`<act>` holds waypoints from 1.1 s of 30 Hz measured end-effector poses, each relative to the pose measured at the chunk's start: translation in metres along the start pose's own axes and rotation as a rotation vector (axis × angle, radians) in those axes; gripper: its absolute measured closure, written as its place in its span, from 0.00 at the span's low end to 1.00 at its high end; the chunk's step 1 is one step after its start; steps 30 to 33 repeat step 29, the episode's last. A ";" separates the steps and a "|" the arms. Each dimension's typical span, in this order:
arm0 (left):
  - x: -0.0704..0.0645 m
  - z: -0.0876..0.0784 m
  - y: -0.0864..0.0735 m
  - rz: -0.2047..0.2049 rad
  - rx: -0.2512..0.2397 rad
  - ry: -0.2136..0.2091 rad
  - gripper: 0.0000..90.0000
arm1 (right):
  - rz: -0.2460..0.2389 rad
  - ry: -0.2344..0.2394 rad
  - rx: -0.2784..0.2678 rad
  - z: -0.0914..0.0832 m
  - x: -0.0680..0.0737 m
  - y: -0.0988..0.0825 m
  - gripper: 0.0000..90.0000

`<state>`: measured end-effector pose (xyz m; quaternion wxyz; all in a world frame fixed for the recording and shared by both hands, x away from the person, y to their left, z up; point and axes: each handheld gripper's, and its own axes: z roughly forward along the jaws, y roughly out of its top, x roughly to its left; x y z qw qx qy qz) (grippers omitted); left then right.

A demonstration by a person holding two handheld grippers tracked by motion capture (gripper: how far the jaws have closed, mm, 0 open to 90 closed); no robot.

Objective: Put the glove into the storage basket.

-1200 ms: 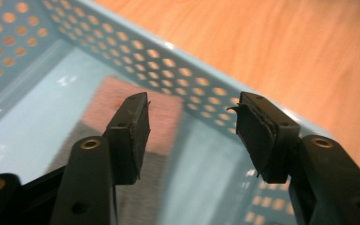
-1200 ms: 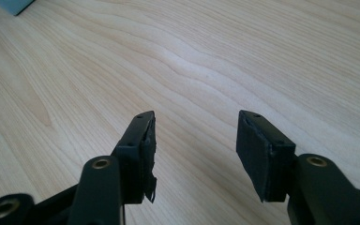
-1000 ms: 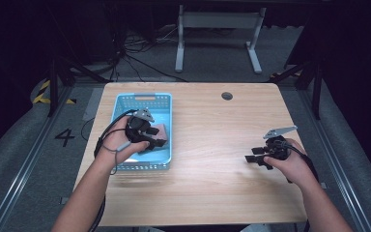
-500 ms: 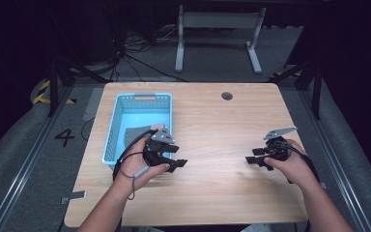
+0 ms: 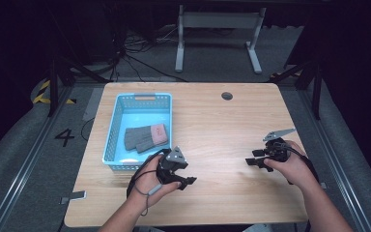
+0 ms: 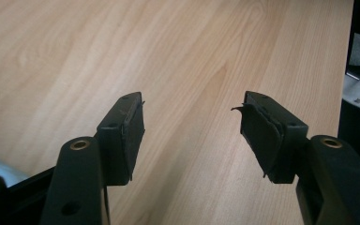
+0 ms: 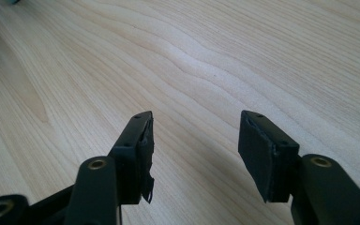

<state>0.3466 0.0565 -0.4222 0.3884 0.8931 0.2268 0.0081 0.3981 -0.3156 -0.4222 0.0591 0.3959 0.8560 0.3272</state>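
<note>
Gloves (image 5: 145, 137), grey with a pink cuff, lie flat on the floor of the blue basket (image 5: 113, 130) at the left of the tabletop (image 5: 222, 125), nearer its right wall than its left. Just off the basket's near right corner, the left claw (image 5: 186, 182) hangs over bare wood, its jaws spread with nothing between them, as the left gripper view confirms. From here the likeliest slip, as I judge it, is the hand or the trailing cable (image 5: 142, 176) catching the basket's low rim and dragging or tipping it, since both sit right beside that corner; a swing across the middle could also bring the two claws together if the right one moves in too. Well apart at the right, the right claw (image 5: 249, 162) rests low over the wood, jaws likewise spread and empty. The pad (image 7: 146, 154) on one of its jaws looks frayed, with a loose strip at its lower edge, which might weaken a pinch on soft cloth. Whether there are two gloves stacked or one folded is hard to tell, the basket's near wall hides its front floor, and both gripper views look at wood grain too close to place against the basket.
</note>
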 end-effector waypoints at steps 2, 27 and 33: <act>-0.002 0.008 -0.006 0.004 0.002 -0.003 0.44 | 0.003 0.000 0.004 0.000 0.000 -0.001 0.51; -0.005 0.037 -0.023 0.071 -0.002 0.025 0.37 | -0.030 0.001 0.029 0.016 0.001 -0.007 0.51; -0.005 0.037 -0.023 0.072 0.001 0.024 0.37 | -0.031 -0.001 0.022 0.016 0.000 -0.006 0.50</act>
